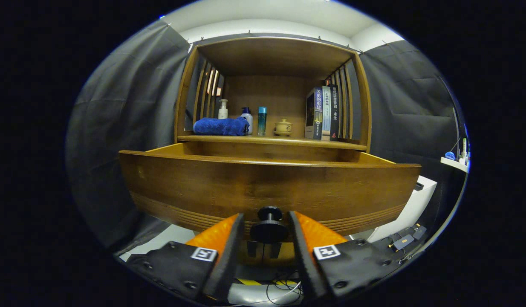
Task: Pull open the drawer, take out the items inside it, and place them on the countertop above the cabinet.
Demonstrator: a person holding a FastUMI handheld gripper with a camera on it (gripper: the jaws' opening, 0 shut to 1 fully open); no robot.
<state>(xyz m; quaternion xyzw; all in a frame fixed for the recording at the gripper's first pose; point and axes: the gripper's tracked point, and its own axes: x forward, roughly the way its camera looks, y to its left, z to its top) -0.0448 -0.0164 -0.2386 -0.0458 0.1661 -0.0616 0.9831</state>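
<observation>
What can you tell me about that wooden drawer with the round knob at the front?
The drawer looks like warm brown wood with fine grooves along the bottom of its front panel. It is pulled out from under the countertop, its side walls visible behind the front, but its inside is hidden. A dark round knob sticks out of the front. The gripper is open, one finger on each side of the knob, with small gaps, apparently not pressing it.
</observation>
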